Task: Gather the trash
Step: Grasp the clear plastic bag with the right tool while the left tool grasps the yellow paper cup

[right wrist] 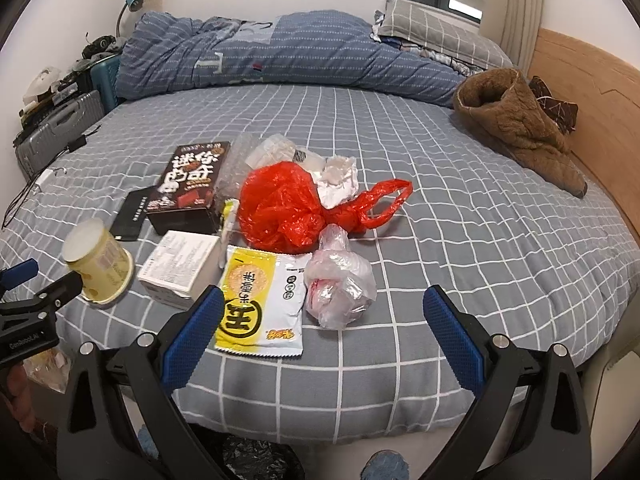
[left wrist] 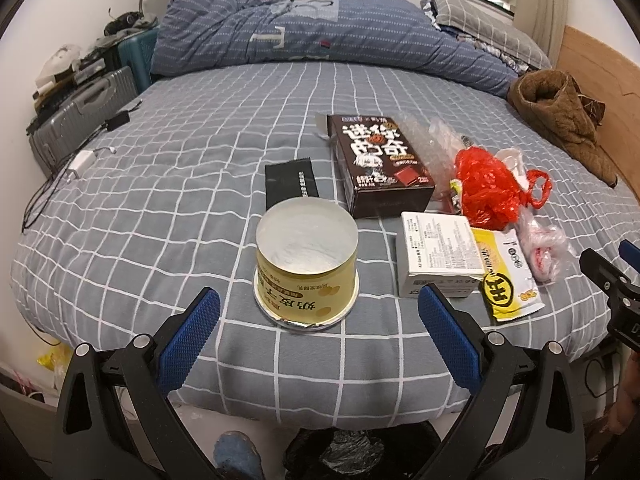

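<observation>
Both the left claw [left wrist: 319, 336] and right claw [right wrist: 324, 336] gape empty; the paper cup [left wrist: 307, 265] looks light and crushable, so pinch its sides gently

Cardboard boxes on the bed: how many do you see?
2. The dark brown printed cardboard box lies behind the white cardboard box, which sits beside the yellow snack packet. More could be hidden under the red plastic bag.

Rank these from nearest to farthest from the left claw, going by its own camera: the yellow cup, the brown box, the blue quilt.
1. Yellow cup: upside down, right in front of the open left claw.
2. Brown box: mid-bed, beyond the cup, slightly right.
3. Blue quilt: bunched along the bed's far edge.
</observation>
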